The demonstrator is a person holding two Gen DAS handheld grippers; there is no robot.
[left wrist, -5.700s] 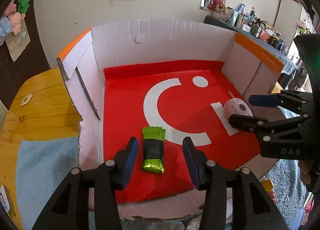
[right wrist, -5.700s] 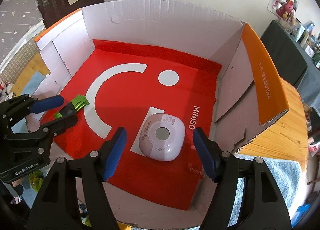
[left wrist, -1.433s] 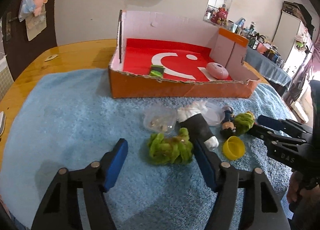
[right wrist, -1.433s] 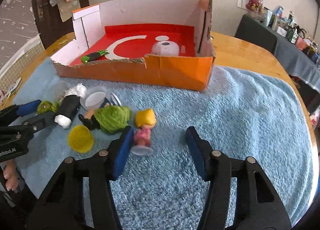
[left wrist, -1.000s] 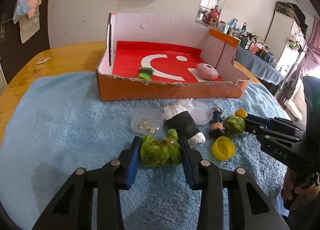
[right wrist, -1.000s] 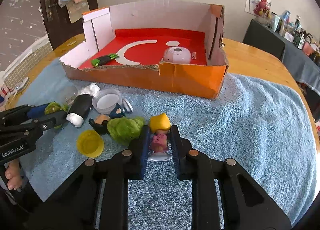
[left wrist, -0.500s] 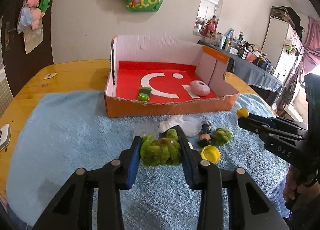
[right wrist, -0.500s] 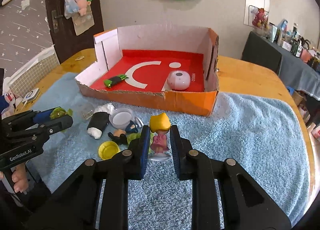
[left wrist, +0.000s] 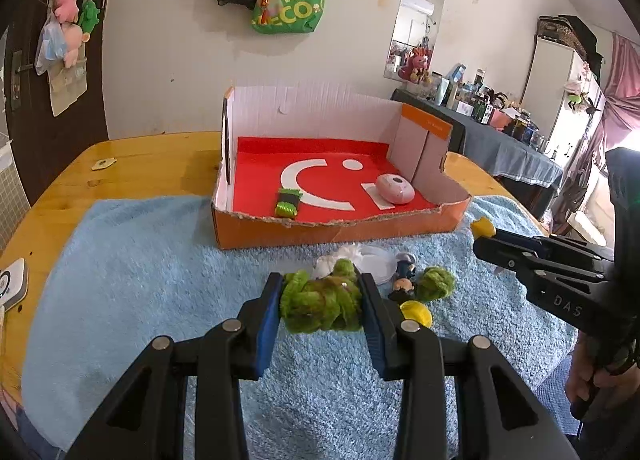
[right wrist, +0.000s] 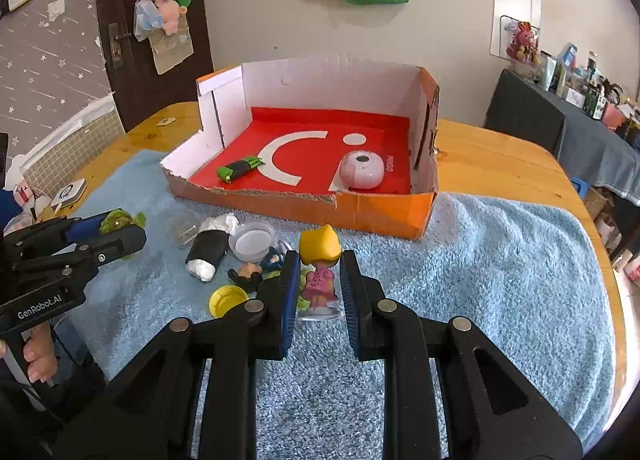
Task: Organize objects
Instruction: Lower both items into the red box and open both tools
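My left gripper (left wrist: 320,302) is shut on a fuzzy green toy (left wrist: 320,300) and holds it above the blue towel (left wrist: 140,260). My right gripper (right wrist: 319,280) is shut on a yellow-haired doll in a pink dress (right wrist: 319,260), also lifted above the towel. The orange cardboard box (left wrist: 340,234) with a red floor stands ahead; a green-black wrapper (left wrist: 287,202) and a pink round device (left wrist: 394,189) lie in it. In the right wrist view the box (right wrist: 380,212) holds the wrapper (right wrist: 239,169) and the device (right wrist: 362,170).
On the towel before the box lie a black-white roll (right wrist: 206,252), a clear round lid (right wrist: 252,240), a small clear cup (right wrist: 183,229), a dark-haired figure (right wrist: 248,274), a yellow cap (right wrist: 228,300) and a second green fuzzy ball (left wrist: 436,284). A white device (left wrist: 12,284) lies at the table's left edge.
Both grippers closed on their toys about a second ago and have since lifted them and drawn back, so the box looks farther away.
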